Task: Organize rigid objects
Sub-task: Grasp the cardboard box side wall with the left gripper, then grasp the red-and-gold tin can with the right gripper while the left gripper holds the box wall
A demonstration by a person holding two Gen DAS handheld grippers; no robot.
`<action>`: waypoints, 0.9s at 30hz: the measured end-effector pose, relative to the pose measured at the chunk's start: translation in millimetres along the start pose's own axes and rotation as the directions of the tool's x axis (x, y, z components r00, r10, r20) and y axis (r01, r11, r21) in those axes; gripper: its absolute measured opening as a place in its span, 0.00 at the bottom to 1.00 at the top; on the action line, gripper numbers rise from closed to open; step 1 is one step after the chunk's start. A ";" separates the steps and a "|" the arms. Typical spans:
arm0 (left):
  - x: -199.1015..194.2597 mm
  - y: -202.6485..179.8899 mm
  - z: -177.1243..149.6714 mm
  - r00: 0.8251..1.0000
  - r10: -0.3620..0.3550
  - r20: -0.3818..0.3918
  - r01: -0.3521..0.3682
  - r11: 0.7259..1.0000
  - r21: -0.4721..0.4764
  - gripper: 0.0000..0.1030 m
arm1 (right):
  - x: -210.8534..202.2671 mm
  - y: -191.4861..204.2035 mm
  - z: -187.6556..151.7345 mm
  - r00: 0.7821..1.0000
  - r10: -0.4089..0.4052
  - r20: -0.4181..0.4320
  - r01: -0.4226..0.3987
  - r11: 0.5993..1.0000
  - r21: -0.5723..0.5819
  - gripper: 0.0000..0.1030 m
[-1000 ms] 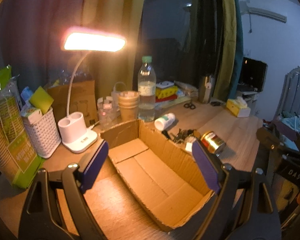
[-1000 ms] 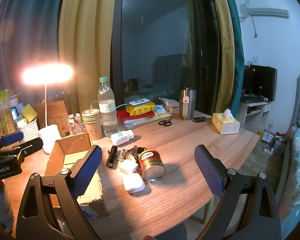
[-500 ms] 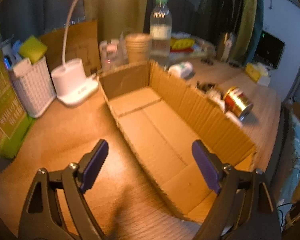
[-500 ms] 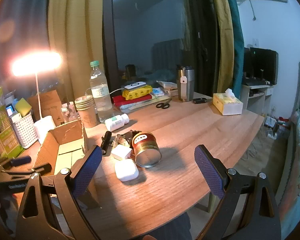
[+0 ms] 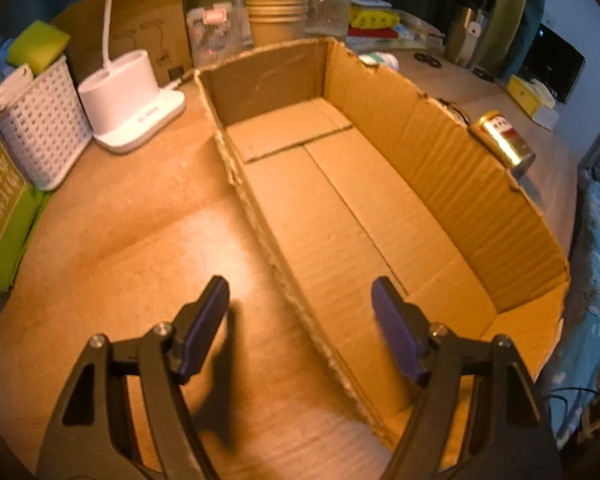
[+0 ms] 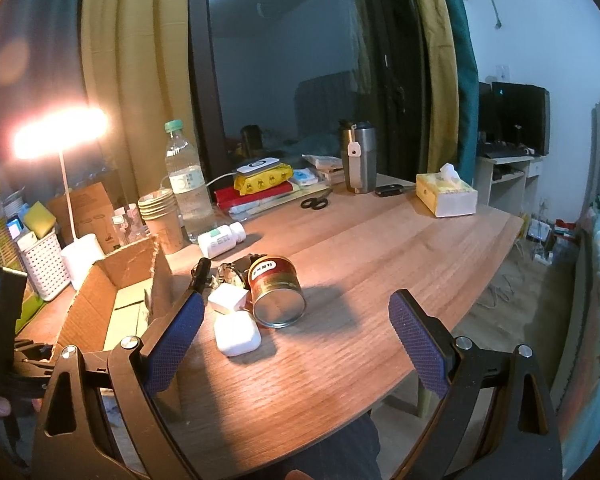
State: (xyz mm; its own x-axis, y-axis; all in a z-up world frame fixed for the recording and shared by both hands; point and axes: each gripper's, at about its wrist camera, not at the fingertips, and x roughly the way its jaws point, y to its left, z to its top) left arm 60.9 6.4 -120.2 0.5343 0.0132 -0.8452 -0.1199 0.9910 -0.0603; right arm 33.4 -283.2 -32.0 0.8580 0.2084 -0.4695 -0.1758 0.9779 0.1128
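An empty, open cardboard box lies on the wooden table. My left gripper points down over it, straddling its long left wall. Its jaws are closing, and the pads stand clear of the cardboard. In the right wrist view the box sits at the left. Beside it are a gold and red tin can on its side, a white case, a small white block, a black torch and a white pill bottle. My right gripper hovers open in front of them, holding nothing. The can shows past the box's right wall.
A white lamp base and a white basket stand left of the box. Paper cups and a water bottle are behind it. A steel flask, scissors and a tissue box sit further back.
My left gripper has dropped and tilted down onto the box's left wall, and its jaws have narrowed a little. The right gripper has edged closer to the loose objects.
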 end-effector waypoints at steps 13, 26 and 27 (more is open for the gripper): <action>2.5 2.8 -0.1 1.000 0.001 -0.015 0.000 0.999 0.041 0.16 | 0.5 0.9 -1.9 1.000 0.002 -0.014 -0.002 1.000 -0.003 0.93; 21.9 40.0 29.5 0.999 0.047 0.026 -0.050 0.991 0.124 0.09 | 18.8 9.8 -6.7 0.998 0.007 -0.067 -0.009 0.999 -0.037 0.93; 23.3 41.0 31.1 0.999 0.034 0.029 -0.038 0.991 0.130 0.09 | 20.9 10.8 -7.0 0.997 0.008 -0.071 -0.011 0.999 -0.041 0.93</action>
State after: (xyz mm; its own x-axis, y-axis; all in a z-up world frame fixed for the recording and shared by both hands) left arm 94.4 51.5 -125.8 0.5538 0.0511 -0.8311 -0.0300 0.9987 0.0414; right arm 46.0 -268.2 -46.7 0.8202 0.2167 -0.5294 -0.2048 0.9754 0.0819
